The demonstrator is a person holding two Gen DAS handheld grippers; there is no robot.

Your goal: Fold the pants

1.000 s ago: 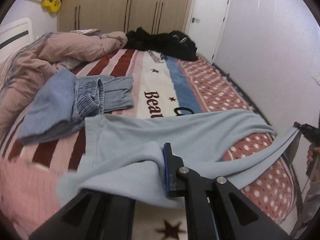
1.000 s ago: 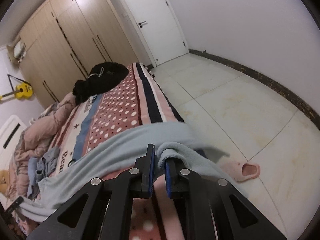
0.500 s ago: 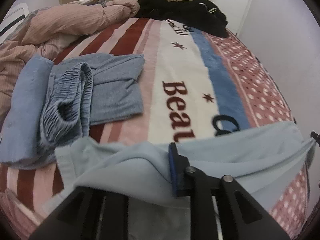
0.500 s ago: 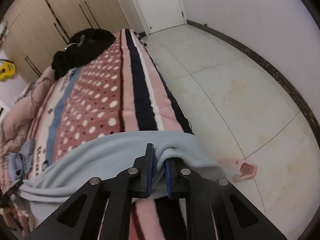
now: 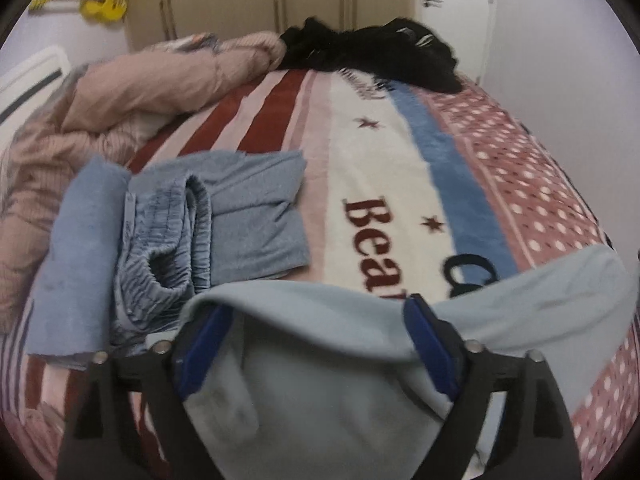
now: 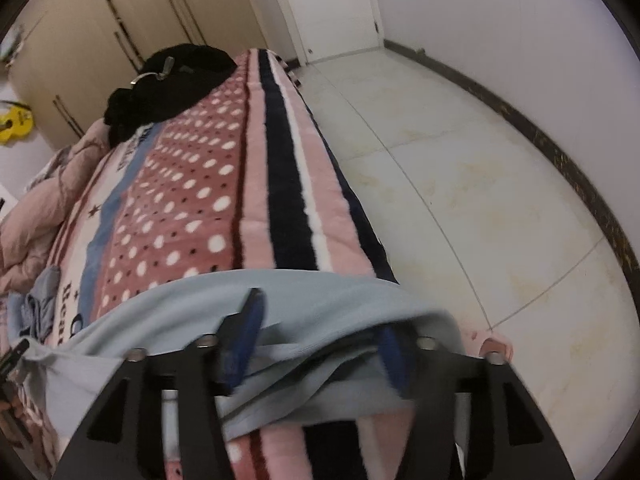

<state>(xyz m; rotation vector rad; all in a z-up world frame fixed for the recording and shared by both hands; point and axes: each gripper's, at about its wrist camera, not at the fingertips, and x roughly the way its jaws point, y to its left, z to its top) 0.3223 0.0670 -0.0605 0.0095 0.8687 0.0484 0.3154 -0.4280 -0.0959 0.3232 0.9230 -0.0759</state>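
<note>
The light blue pants (image 5: pixel 540 304) lie stretched across the near part of the bed, on the patterned blanket (image 5: pixel 384 160). My left gripper (image 5: pixel 316 320) is over one end of them. Its jaws are opening and stand wide apart; the cloth sags loose between the blue pads (image 5: pixel 204 344) without being pressed. At the other end of the pants (image 6: pixel 320 292), by the bed's floor-side edge, is my right gripper (image 6: pixel 320 340). Its jaws are opening too, and folds of cloth lie slack between its pads (image 6: pixel 248 328).
Folded blue-grey garments (image 5: pixel 224 216) lie just beyond the pants on the left. A pink duvet (image 5: pixel 160 92) is bunched at the far left, and black clothes (image 5: pixel 380 52) are heaped at the far end. A pink slipper (image 6: pixel 496 346) sits on the tiled floor (image 6: pixel 460 160).
Both grippers were shut on the pants and now stand open. Both moved forward and down over the bed, and the pants have dropped onto the blanket.
</note>
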